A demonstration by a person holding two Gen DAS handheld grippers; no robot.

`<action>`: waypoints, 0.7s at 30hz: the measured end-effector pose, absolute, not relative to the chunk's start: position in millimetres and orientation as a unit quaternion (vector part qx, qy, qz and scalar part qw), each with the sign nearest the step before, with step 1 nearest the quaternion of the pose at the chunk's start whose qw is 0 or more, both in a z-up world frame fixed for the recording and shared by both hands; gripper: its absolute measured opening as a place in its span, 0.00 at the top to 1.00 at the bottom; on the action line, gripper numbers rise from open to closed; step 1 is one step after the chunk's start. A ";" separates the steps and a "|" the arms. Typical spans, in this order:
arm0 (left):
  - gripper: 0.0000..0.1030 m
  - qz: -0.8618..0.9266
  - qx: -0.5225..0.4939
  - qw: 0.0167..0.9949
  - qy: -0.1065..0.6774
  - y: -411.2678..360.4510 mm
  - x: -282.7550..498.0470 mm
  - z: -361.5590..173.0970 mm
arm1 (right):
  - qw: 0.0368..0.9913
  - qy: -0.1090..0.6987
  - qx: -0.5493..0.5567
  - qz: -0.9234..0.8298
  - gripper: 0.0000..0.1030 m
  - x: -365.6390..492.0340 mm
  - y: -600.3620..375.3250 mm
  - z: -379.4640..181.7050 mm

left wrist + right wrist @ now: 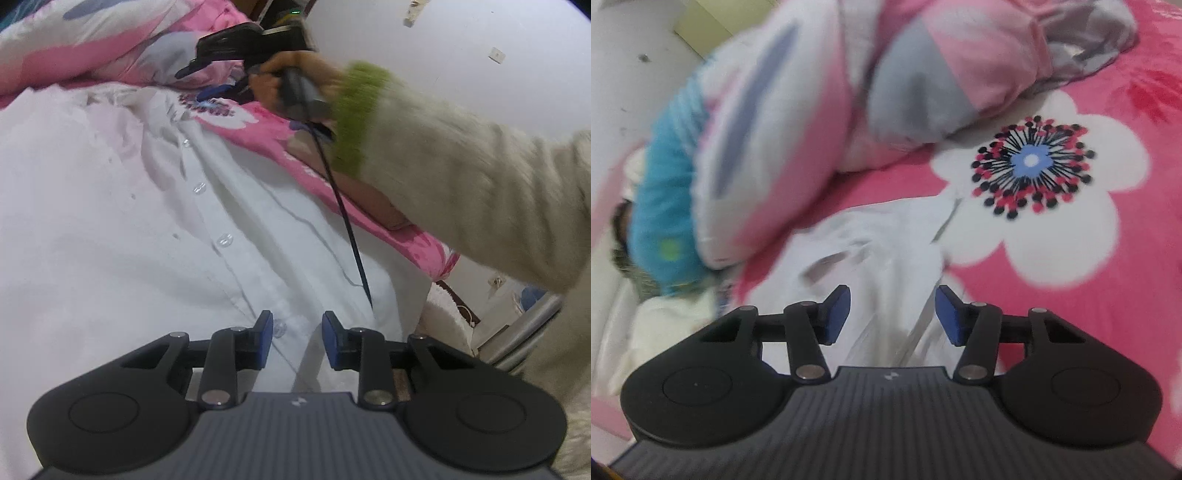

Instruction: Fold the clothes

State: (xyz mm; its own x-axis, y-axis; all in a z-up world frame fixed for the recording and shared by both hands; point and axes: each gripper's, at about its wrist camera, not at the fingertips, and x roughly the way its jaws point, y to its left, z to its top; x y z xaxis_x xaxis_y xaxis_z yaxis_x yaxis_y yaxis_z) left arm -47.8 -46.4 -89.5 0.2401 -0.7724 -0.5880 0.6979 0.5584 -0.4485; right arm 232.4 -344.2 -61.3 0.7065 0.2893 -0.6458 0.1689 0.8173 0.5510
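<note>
A white button-up shirt (110, 221) lies spread, front up, on a pink floral bedsheet (266, 125). My left gripper (297, 328) hovers low over the shirt's button placket near the hem, its blue pads apart and nothing pinched between them. In the right wrist view my right gripper (892, 314) stands open above a rumpled white part of the shirt (879, 251). The left wrist view shows the right gripper (195, 81) at the shirt's far end, held by a hand in a cream sleeve with a green cuff (461, 184).
A bunched pink, white and grey quilt (812, 110) lies just beyond the shirt, with a turquoise cloth (665, 192) at its left. A black cable (343, 206) hangs from the right gripper across the shirt. The bed's edge (436, 266) drops off at the right, beside a white wall (443, 55).
</note>
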 end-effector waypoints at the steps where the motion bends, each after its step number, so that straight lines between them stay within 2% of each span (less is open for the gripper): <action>1: 0.72 -0.467 -0.053 0.784 0.405 -44.4 -47.2 -90.9 | 0.871 0.389 0.299 0.025 0.52 247.3 -346.8 -68.8; 8: 0.74 -0.467 -0.064 0.780 0.411 -42.2 -46.2 -96.5 | 0.839 0.428 0.335 0.032 0.53 288.5 -358.3 -104.2; 9: 0.74 -0.466 -0.065 0.780 0.412 -42.2 -46.7 -96.5 | 0.840 0.428 0.330 0.038 0.58 289.3 -356.4 -104.4; 10: 0.74 -0.467 -0.066 0.780 0.412 -42.5 -46.6 -96.9 | 0.842 0.429 0.323 0.044 0.76 289.8 -354.3 -104.0; 11: 0.74 -0.467 -0.068 0.779 0.412 -42.9 -46.5 -97.4 | 0.843 0.431 0.318 0.048 0.87 290.0 -352.3 -104.0; 12: 0.74 -0.466 -0.067 0.780 0.412 -43.5 -48.7 -97.1 | 0.843 0.433 0.316 0.049 0.95 289.7 -350.5 -104.4; 13: 0.74 -0.466 -0.067 0.780 0.412 -44.6 -49.4 -97.0 | 0.846 0.431 0.310 0.047 0.97 287.8 -349.0 -102.7; 21: 0.75 -0.473 -0.074 0.776 0.411 -48.7 -51.0 -96.9 | 0.899 0.339 0.277 0.015 0.98 273.2 -368.0 -39.4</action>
